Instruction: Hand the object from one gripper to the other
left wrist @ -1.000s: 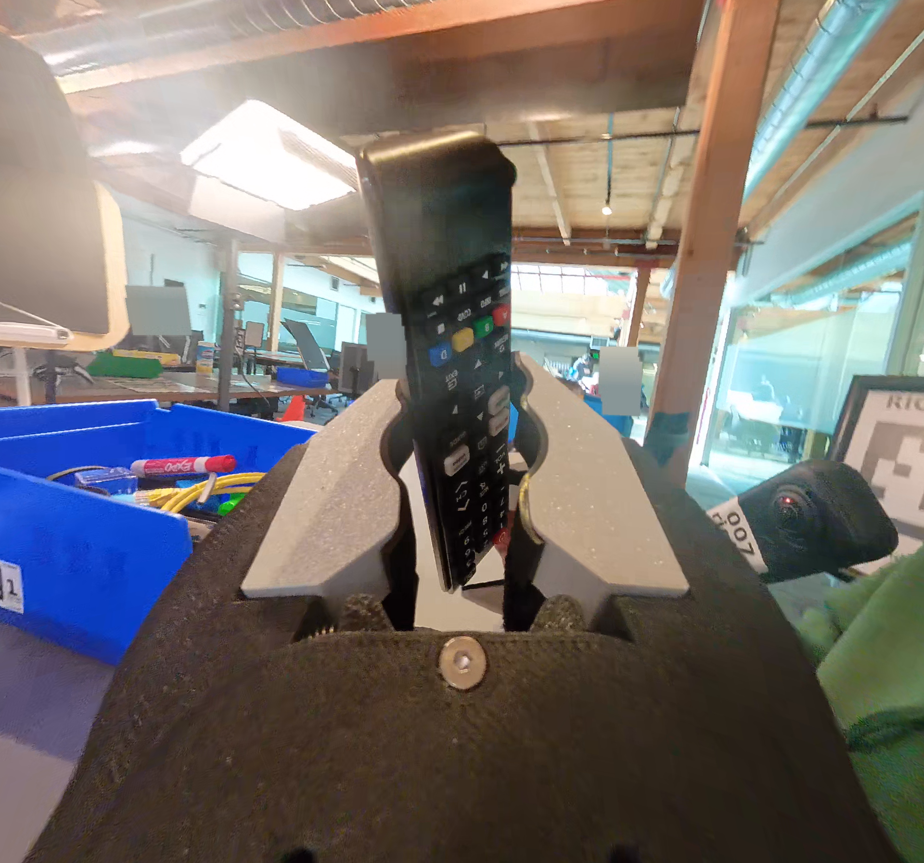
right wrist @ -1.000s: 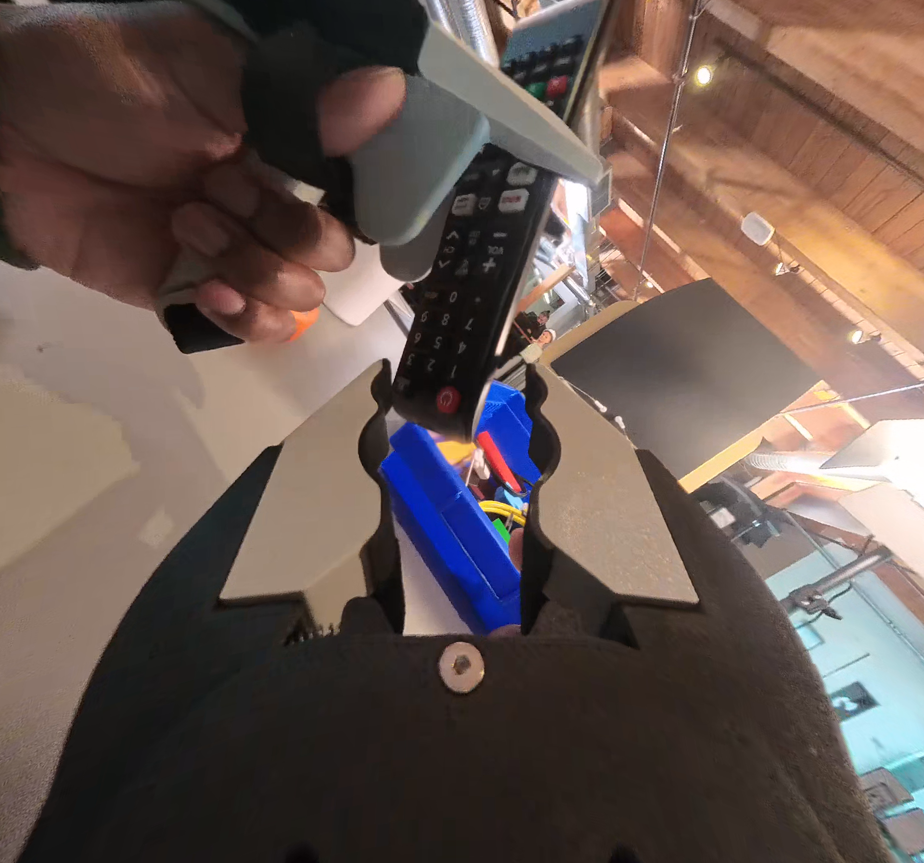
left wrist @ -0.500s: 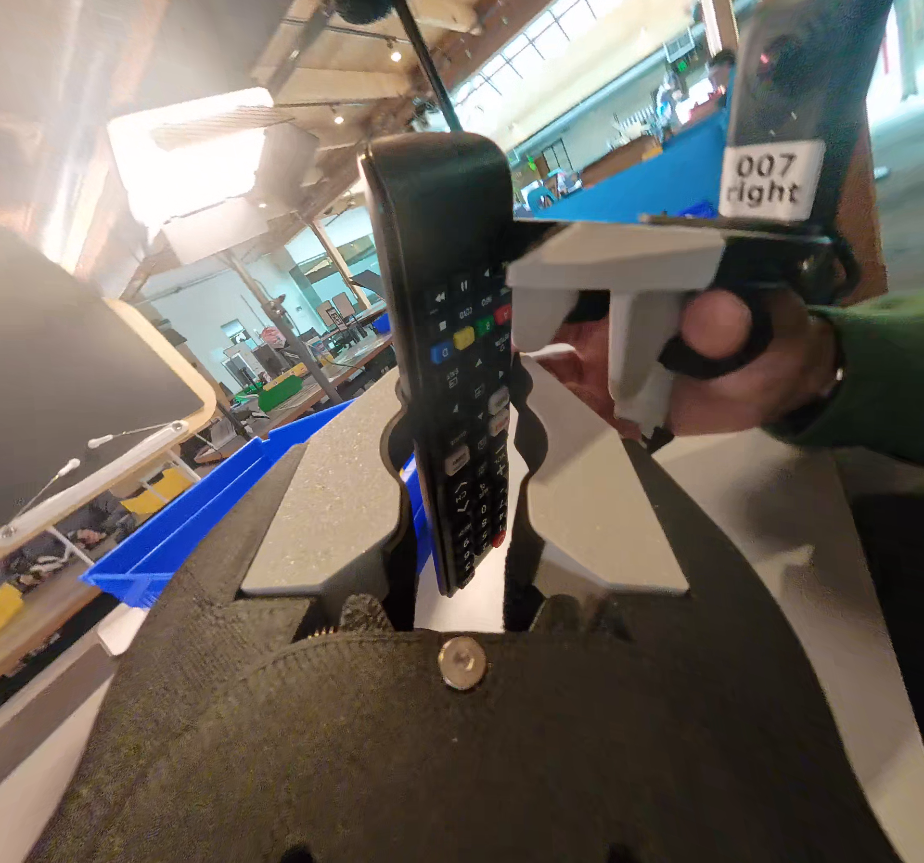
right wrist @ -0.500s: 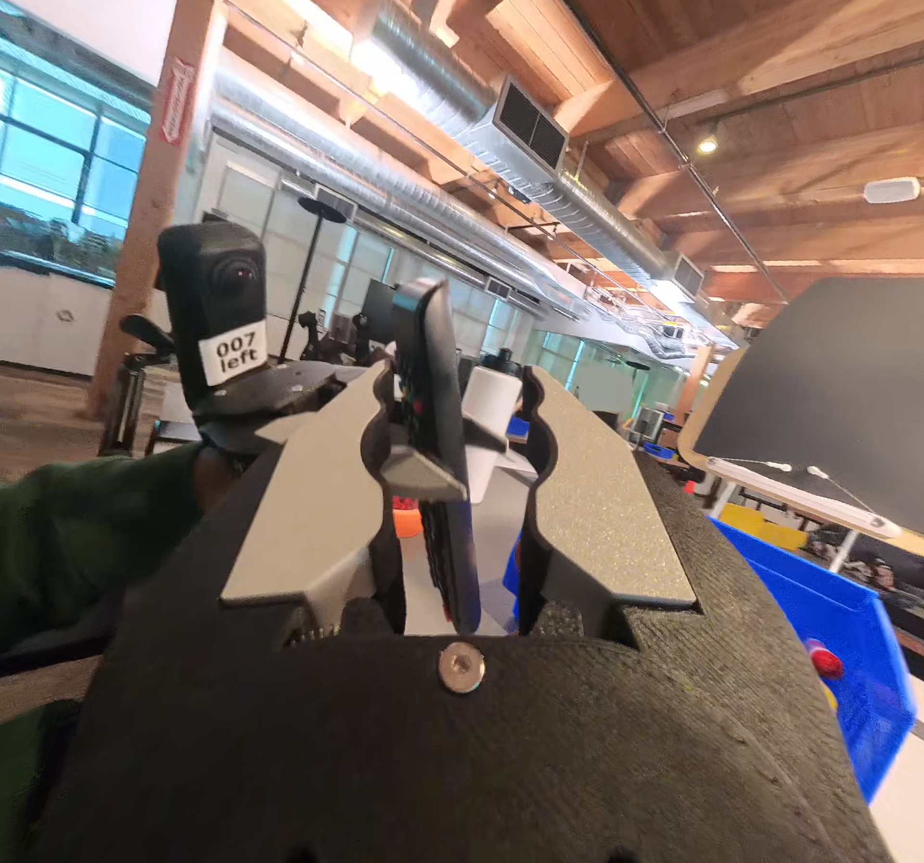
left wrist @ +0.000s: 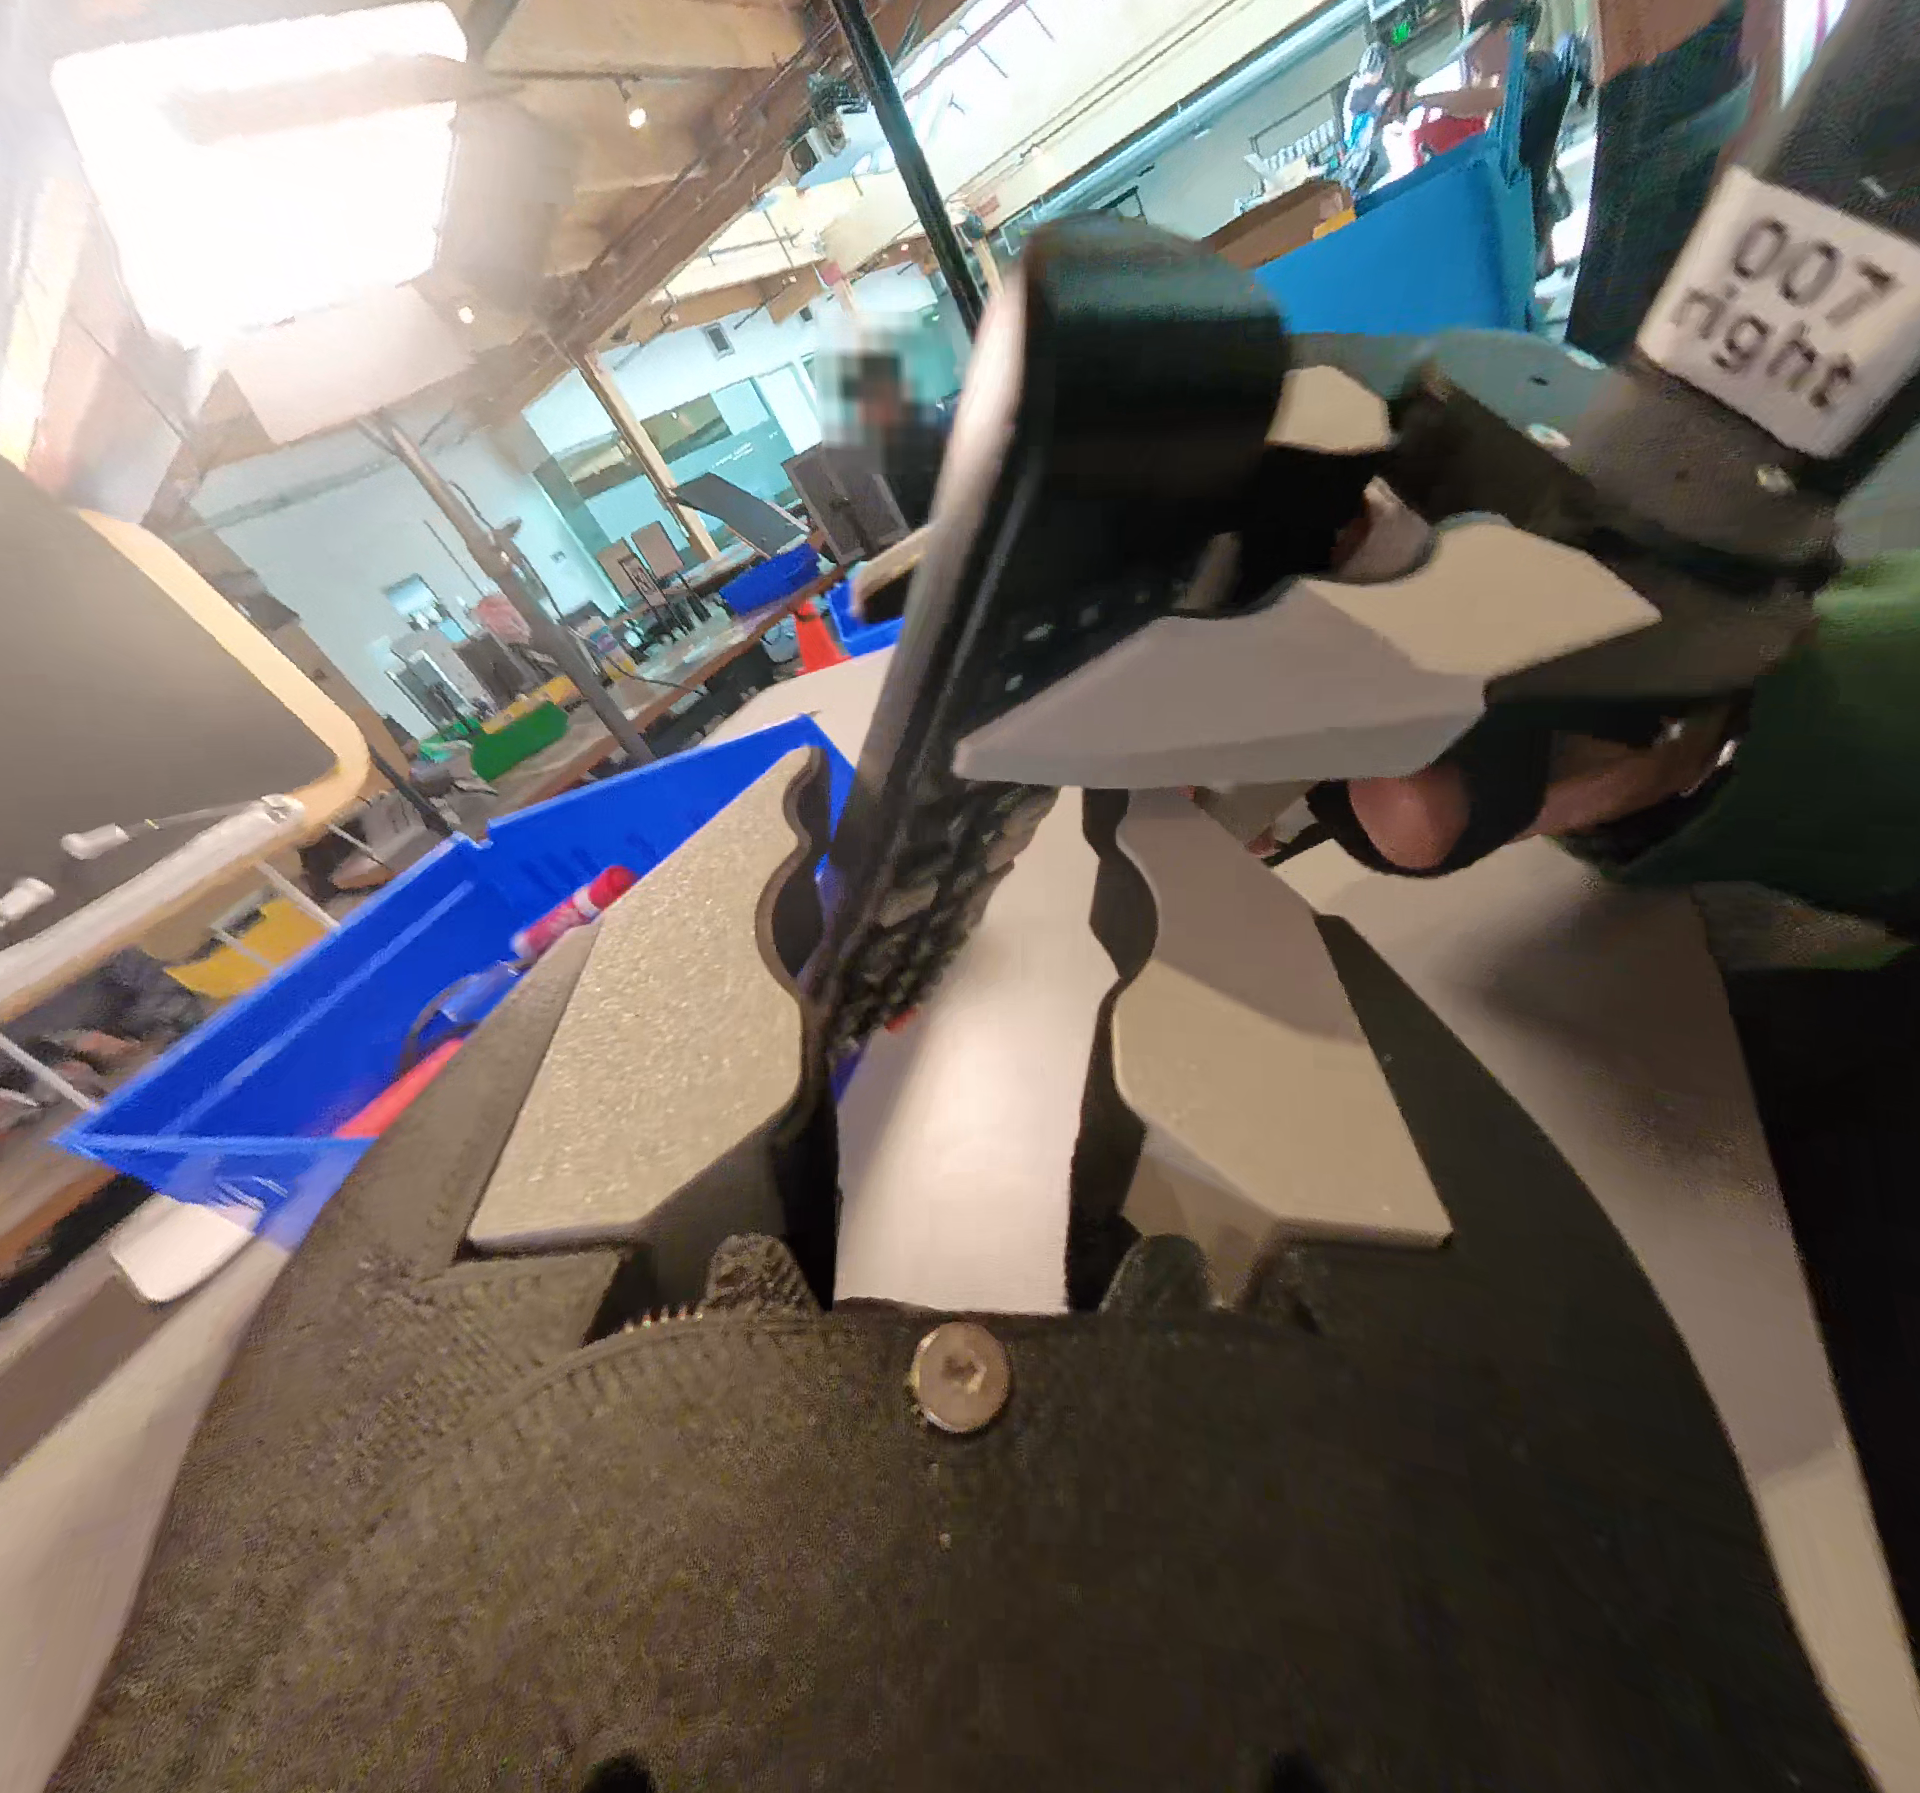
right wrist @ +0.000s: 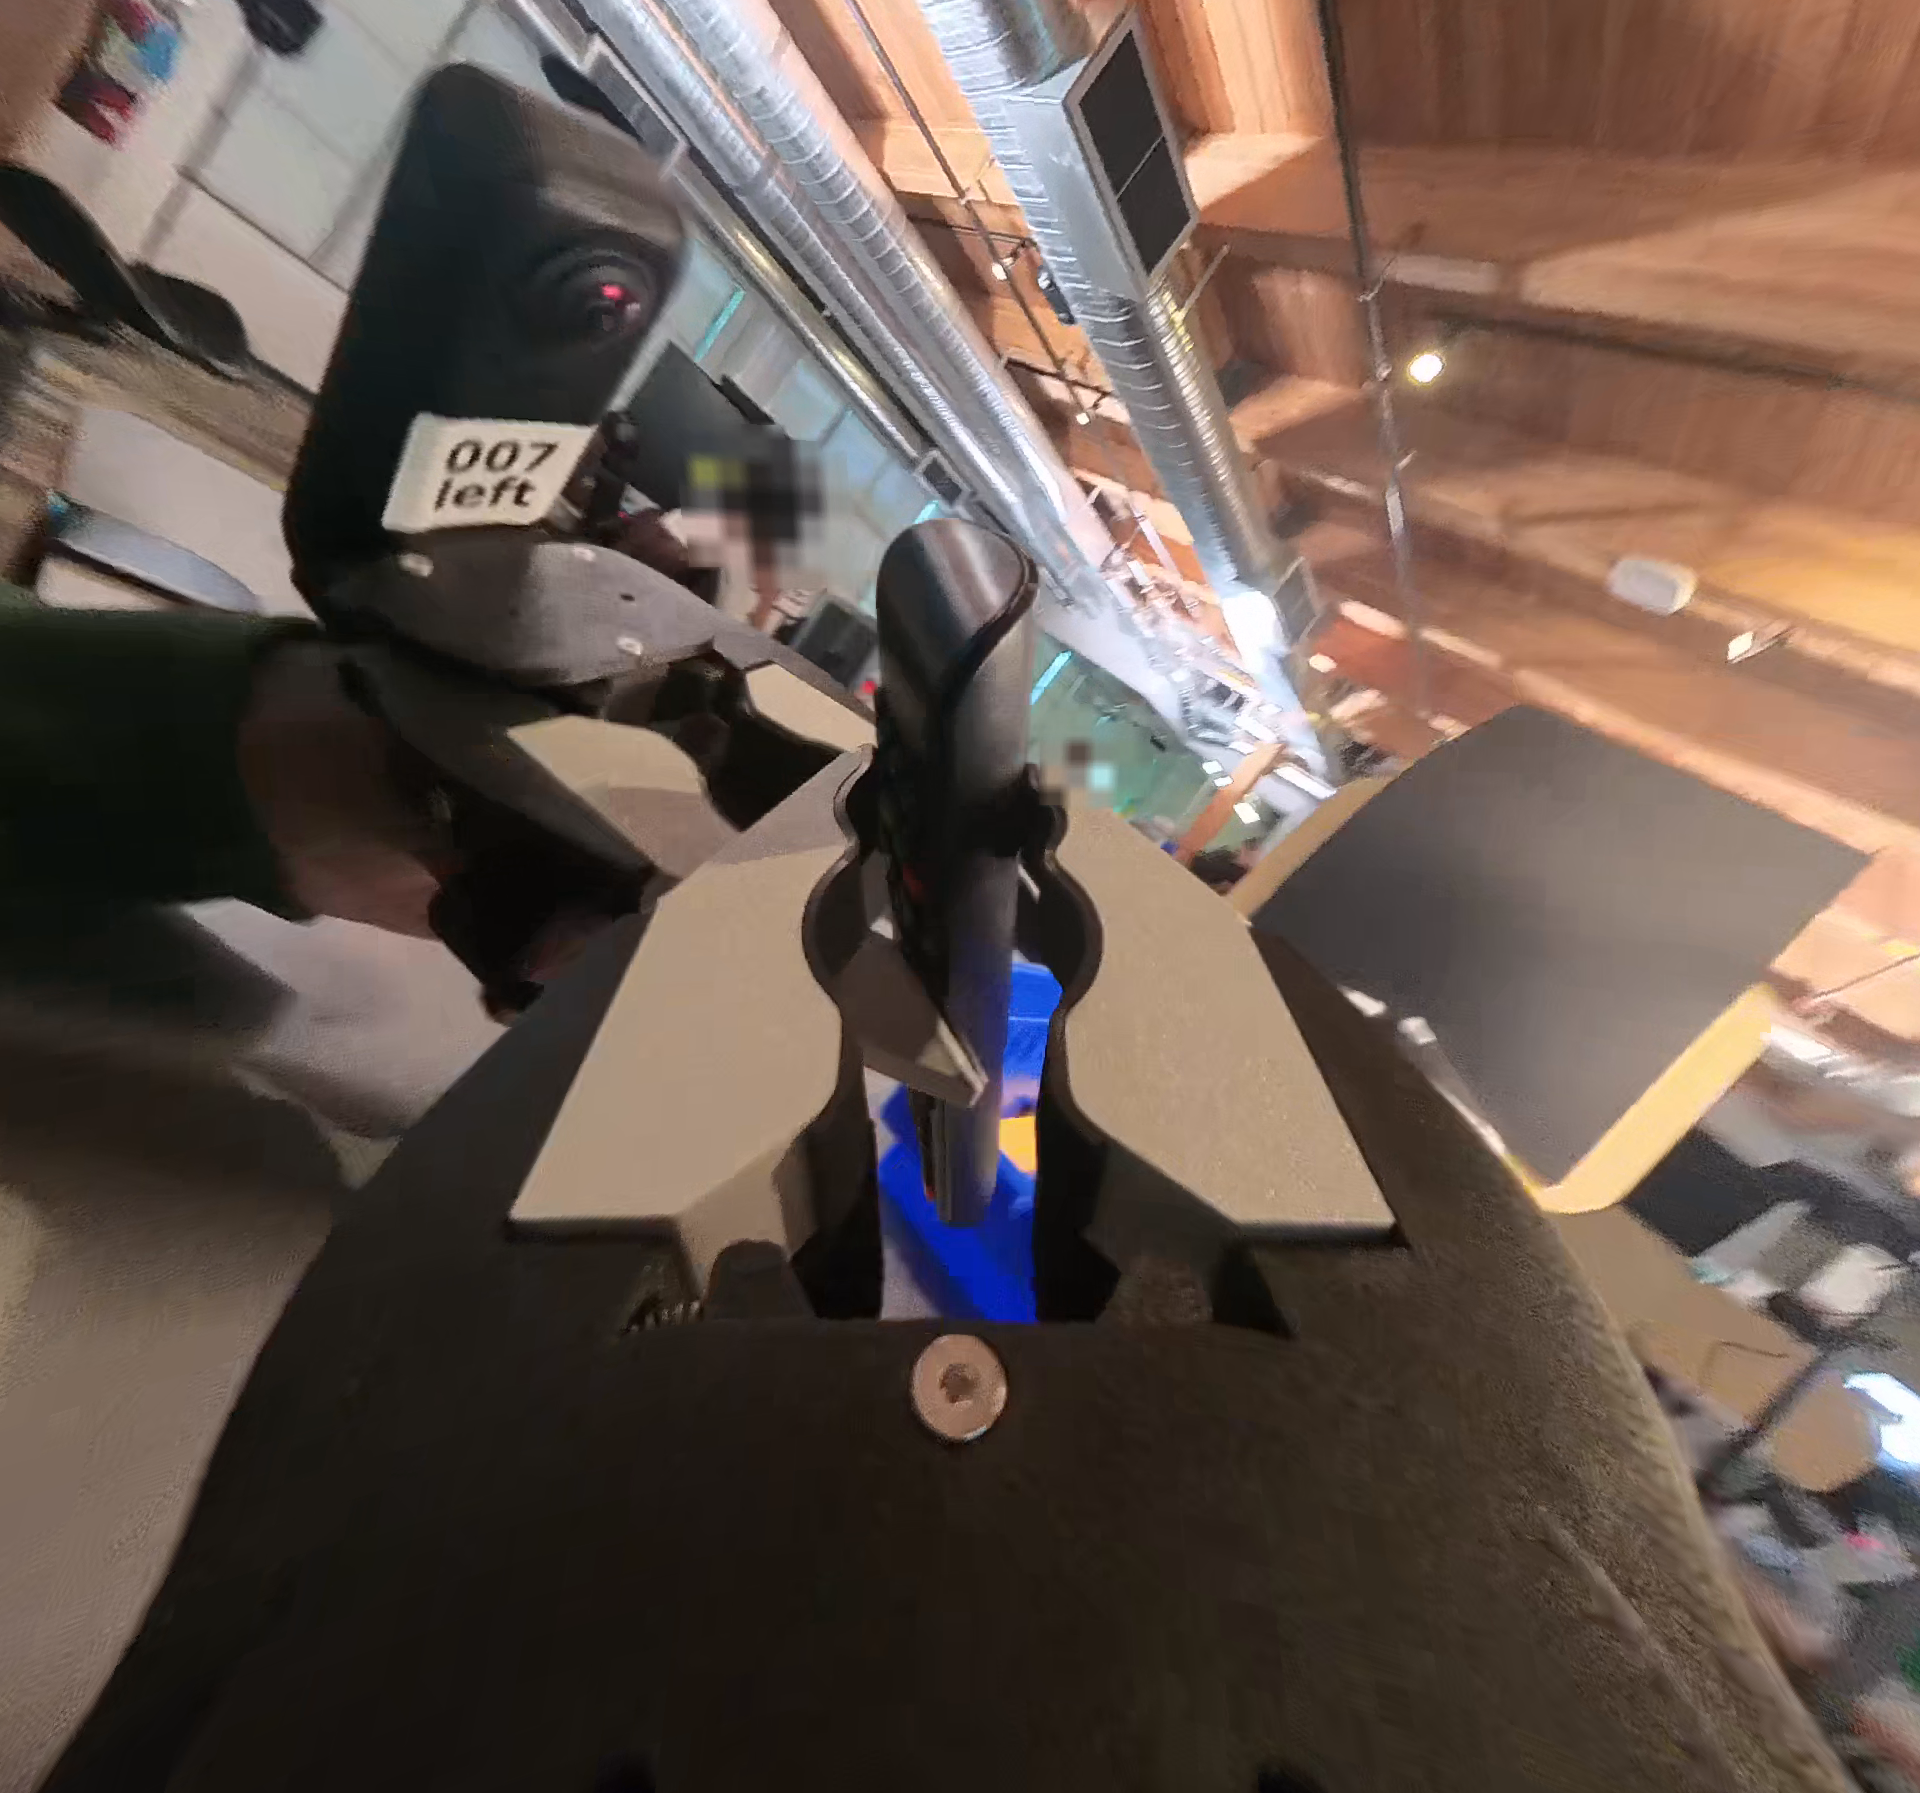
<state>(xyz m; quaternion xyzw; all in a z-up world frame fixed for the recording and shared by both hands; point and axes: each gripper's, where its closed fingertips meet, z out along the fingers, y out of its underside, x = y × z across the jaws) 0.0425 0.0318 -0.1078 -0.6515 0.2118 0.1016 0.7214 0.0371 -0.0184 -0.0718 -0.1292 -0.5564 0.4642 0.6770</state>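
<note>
A black TV remote [left wrist: 1101, 413] stands upright in the air between both grippers. In the right wrist view my right gripper [right wrist: 951, 798] is shut on the remote [right wrist: 951, 663], with both pads pressed on its sides. The left wrist view shows the right gripper's grey fingers [left wrist: 1247, 694] clamping the remote's upper part. My left gripper [left wrist: 961, 798] is open. The remote's lower end still stands between its fingers, close to the left finger [left wrist: 707, 964], with a clear gap to the right finger [left wrist: 1226, 995]. The left gripper's finger [right wrist: 613, 787] shows beside the remote in the right wrist view.
A blue bin [left wrist: 343, 995] with a red marker [left wrist: 582, 902] and other small items sits at the left on the white table [left wrist: 1558, 1016]. A black board with a light rim [right wrist: 1558, 912] stands at the side. A person's gloved hand [left wrist: 1455, 808] holds the right gripper. My right fingertips sit around 5 centimetres from my left ones.
The right gripper's fingers closed onto the remote. The left gripper's fingers then spread apart and let go of it. Both grippers tilted.
</note>
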